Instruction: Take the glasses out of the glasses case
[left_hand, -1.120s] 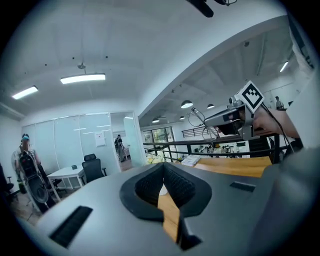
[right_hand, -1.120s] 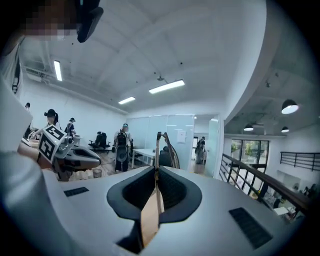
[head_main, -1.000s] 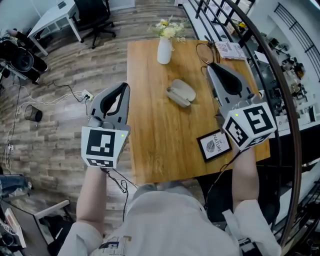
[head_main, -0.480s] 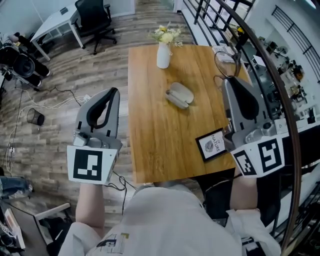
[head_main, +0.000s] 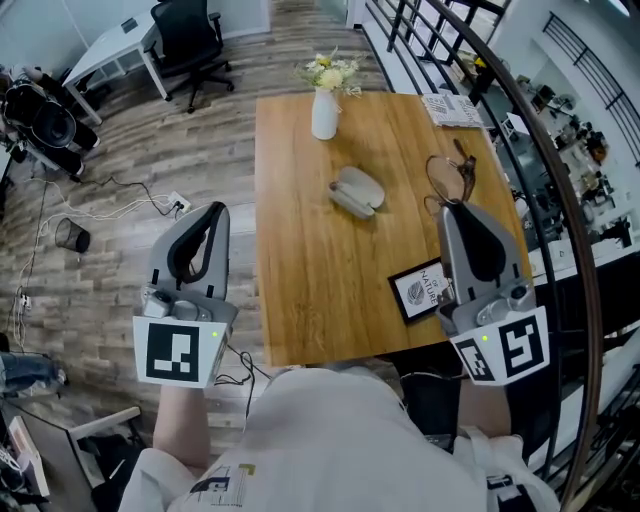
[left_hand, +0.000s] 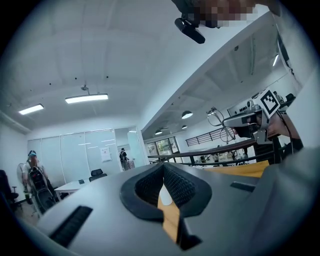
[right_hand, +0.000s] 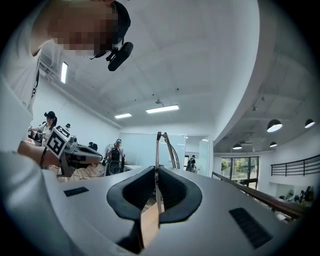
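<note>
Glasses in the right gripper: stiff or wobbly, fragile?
The glasses look thin-framed, so probably light and easily bent. The right gripper pinches only a slim part of them, so they may swing or twist. Lenses would likely suffer if dropped on the table.

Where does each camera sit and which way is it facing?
Head view: on the person's head, facing steeply down at the table; forearms, left gripper and right gripper show.
Left gripper view: rides the left gripper, looks along its shut jaws; own jaws show.
Right gripper view: rides the right gripper, looks along jaws shut on the glasses; own jaws show.
Shared: each gripper view shows the other gripper; all show the glasses.
</note>
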